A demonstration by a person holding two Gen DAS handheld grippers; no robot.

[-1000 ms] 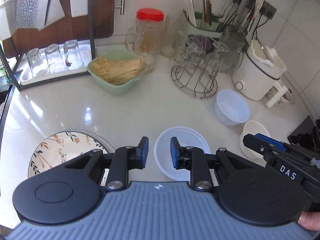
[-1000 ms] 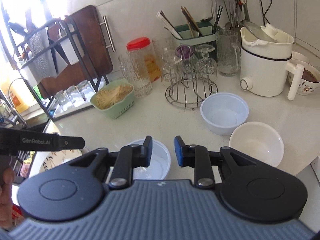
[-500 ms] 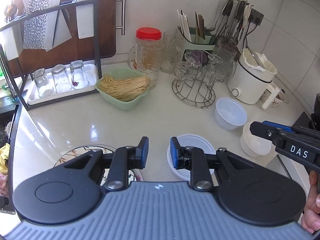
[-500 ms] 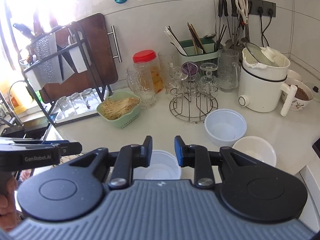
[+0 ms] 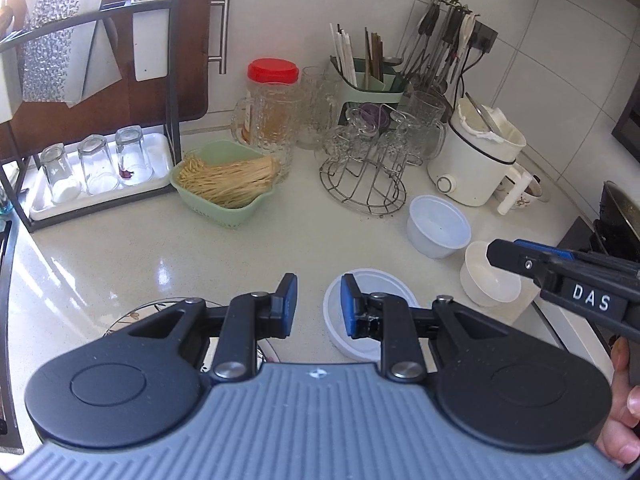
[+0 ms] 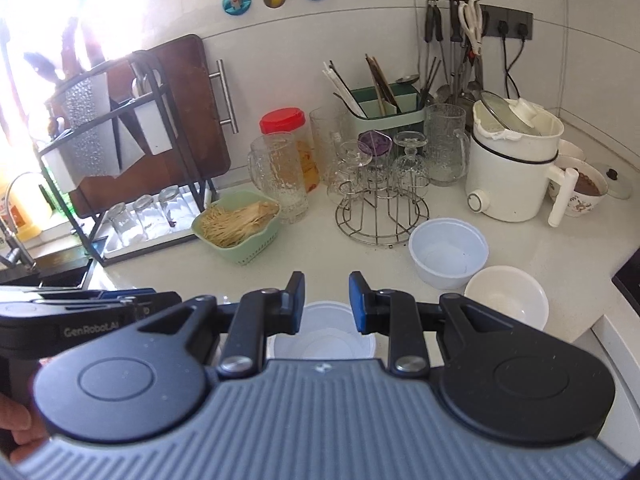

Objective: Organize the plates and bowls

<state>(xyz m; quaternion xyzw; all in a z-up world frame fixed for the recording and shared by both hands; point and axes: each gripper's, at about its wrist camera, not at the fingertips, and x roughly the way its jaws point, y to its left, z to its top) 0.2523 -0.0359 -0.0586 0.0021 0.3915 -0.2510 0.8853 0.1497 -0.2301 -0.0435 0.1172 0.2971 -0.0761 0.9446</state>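
White translucent plastic bowl (image 5: 370, 312) at 6 o'clock under both my grippers: light, thin, flexy, slick. Pinch the rim wall. Left gripper (image 5: 316, 304) and right gripper (image 6: 326, 304) narrowly parted, empty.

1. In your left wrist view, white letters "DAS" stand on the black body of the right gripper (image 5: 493, 255).
2. In your right wrist view, "GenRobot.AI" stands on the left gripper (image 6: 160, 302).
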